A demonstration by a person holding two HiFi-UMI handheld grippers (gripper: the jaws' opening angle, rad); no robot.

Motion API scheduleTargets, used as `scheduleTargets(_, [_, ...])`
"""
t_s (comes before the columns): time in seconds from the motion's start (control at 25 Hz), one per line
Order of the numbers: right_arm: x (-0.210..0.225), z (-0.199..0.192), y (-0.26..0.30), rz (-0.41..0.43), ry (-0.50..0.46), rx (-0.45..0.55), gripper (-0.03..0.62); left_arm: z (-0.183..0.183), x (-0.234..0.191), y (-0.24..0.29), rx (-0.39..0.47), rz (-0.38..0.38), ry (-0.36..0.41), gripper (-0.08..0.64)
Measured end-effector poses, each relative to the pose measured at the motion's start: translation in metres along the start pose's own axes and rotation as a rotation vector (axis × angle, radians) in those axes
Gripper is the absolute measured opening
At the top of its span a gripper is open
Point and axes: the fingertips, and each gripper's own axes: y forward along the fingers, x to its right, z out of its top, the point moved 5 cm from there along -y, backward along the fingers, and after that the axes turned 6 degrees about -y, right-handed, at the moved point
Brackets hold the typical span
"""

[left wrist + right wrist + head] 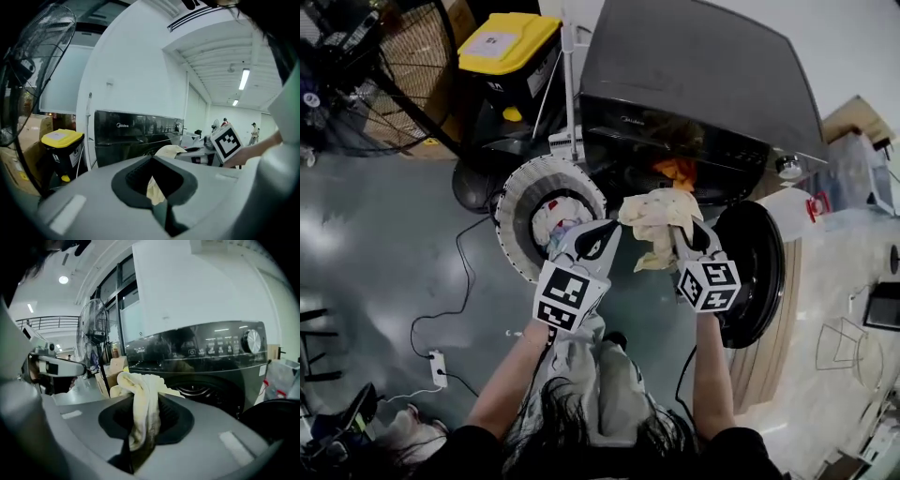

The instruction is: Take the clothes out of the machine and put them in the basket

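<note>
A cream cloth (656,220) hangs between my two grippers in front of the dark washing machine (703,84). My left gripper (614,228) is shut on the cloth's left edge; a sliver of the cream cloth (152,190) shows between its jaws. My right gripper (682,228) is shut on the cloth's right part, and the cream cloth (143,413) drapes over its jaws. An orange garment (678,171) lies in the drum opening. The round white basket (511,202) stands left of the machine with clothes (558,216) in it, just beyond my left gripper.
The machine's round door (755,272) stands open to the right of my right arm. A yellow-lidded black bin (502,47) and a large fan (384,75) are at the back left. A power strip (439,367) and cable lie on the floor.
</note>
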Motion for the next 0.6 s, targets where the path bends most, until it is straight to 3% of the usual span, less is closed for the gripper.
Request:
scheduleTargets(0.28, [-0.046,0.056,-0.032,0.097,-0.070,0.039,0.101,0.024,-0.004,-0.045,0.049,0.093,-0.042,0.002])
scheduleTargets(0.6, [-0.121,0.097,-0.009,0.243,-0.140,0.064,0.101,0.006,-0.036,-0.110,0.042,0.223,-0.115,0.002])
